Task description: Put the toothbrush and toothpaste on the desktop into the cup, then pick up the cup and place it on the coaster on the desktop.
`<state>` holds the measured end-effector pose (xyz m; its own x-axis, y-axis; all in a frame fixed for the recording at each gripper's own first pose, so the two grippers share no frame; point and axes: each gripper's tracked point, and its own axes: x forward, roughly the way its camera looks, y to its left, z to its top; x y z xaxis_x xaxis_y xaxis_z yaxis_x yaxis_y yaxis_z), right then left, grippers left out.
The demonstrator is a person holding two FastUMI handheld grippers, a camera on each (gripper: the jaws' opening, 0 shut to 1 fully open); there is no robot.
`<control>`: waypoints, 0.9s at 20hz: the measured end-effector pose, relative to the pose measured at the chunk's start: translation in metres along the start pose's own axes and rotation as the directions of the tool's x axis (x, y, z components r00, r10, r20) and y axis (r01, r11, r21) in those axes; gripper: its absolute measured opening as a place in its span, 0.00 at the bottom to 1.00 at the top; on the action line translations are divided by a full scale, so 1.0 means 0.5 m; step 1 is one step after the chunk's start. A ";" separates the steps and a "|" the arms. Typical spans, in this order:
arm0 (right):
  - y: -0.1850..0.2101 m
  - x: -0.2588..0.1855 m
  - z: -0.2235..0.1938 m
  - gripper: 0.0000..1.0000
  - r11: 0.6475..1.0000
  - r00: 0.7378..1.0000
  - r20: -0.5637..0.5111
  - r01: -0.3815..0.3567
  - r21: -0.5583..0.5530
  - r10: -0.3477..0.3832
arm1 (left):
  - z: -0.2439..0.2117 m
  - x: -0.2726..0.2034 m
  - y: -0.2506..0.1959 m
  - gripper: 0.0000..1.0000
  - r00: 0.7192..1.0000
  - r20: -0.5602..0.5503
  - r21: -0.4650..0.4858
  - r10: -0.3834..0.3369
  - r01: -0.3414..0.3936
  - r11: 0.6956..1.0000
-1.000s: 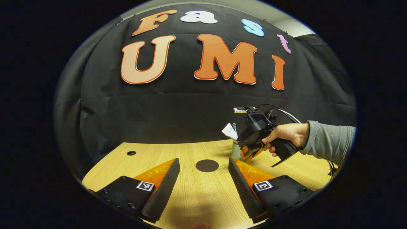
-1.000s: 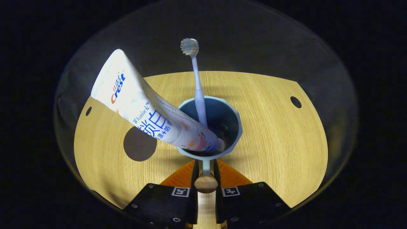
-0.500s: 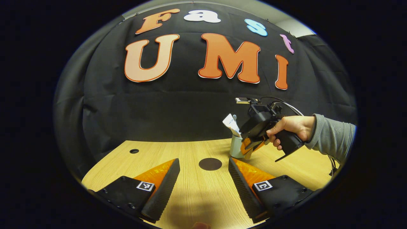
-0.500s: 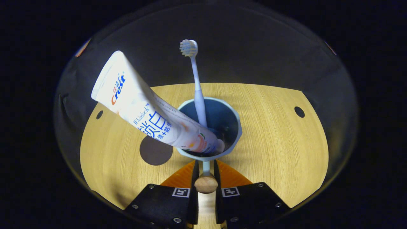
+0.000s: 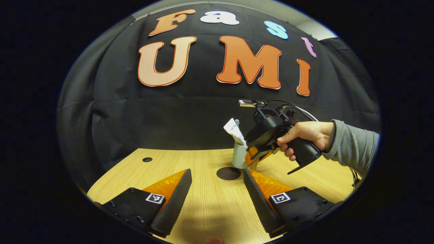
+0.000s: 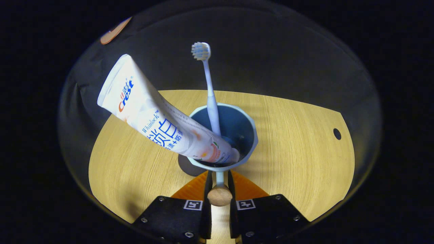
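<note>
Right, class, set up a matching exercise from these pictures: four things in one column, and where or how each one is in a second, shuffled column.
Things
1. toothpaste tube
2. toothbrush
3. coaster
4. left gripper

States
A. open, holding nothing
B. flat on the wooden desktop, beside the cup
C. stands in the cup, bristles up
D. leans out over the cup's rim

Pairs: 1-D, 2-C, 3-B, 4-A
</note>
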<state>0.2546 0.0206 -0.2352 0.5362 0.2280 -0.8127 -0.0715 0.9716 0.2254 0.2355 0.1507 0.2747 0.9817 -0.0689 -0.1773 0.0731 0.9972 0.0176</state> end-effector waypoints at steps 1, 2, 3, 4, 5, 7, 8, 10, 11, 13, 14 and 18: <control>-0.002 0.002 0.000 0.22 1.000 1.000 -0.001 -0.012 -0.008 0.012 | -0.001 0.000 0.006 0.98 1.000 -0.003 0.000 0.008 -0.008 1.000; -0.004 0.004 0.000 0.22 1.000 1.000 -0.006 -0.016 -0.020 0.015 | -0.005 -0.001 0.012 0.98 1.000 -0.005 0.001 0.011 -0.011 1.000; -0.006 0.005 0.001 0.22 0.999 1.000 -0.009 -0.016 -0.031 0.016 | -0.004 -0.002 0.016 0.98 1.000 -0.006 -0.001 0.015 -0.015 1.000; -0.007 0.002 0.002 0.21 0.999 1.000 -0.015 -0.019 -0.040 0.018 | -0.006 -0.005 0.018 0.98 1.000 -0.009 -0.003 0.018 -0.018 1.000; -0.008 0.000 0.002 0.21 0.999 1.000 -0.023 -0.021 -0.046 0.020 | -0.008 -0.004 0.020 0.98 1.000 -0.011 -0.006 0.019 -0.019 1.000; -0.012 -0.001 0.003 0.22 0.997 0.999 -0.033 -0.025 -0.067 0.023 | -0.013 -0.007 0.026 0.98 1.000 -0.015 -0.012 0.023 -0.024 1.000; -0.012 -0.002 0.003 0.21 0.996 0.999 -0.037 -0.031 -0.078 0.028 | -0.016 -0.004 0.029 0.96 1.000 -0.015 -0.019 0.023 -0.024 1.000; -0.018 -0.006 0.004 0.22 0.996 0.998 -0.054 -0.033 -0.079 0.029 | -0.025 0.000 0.036 0.98 0.999 -0.024 -0.033 0.030 -0.031 0.999; -0.017 -0.010 0.006 0.22 0.996 0.998 -0.057 -0.030 -0.082 0.025 | -0.029 0.002 0.035 0.98 0.999 -0.032 -0.040 0.031 -0.032 0.999; -0.016 -0.005 0.008 0.22 0.995 0.998 -0.050 -0.032 -0.091 0.027 | -0.039 0.004 0.039 0.98 0.999 -0.042 -0.056 0.028 -0.030 0.998; -0.016 -0.008 0.005 0.22 0.995 0.998 -0.057 -0.033 -0.089 0.028 | -0.045 0.005 0.041 0.98 0.998 -0.048 -0.059 0.032 -0.035 0.998; -0.012 -0.020 0.001 0.29 0.994 0.997 -0.022 -0.078 -0.073 0.077 | -0.055 0.008 0.048 0.98 0.997 -0.056 -0.068 0.045 -0.049 0.996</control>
<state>0.2501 0.0125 -0.2278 0.5105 0.3033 -0.8046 -0.1745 0.9528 0.2485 0.2363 0.1750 0.2474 0.9726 -0.0219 -0.2316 0.0128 0.9991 -0.0405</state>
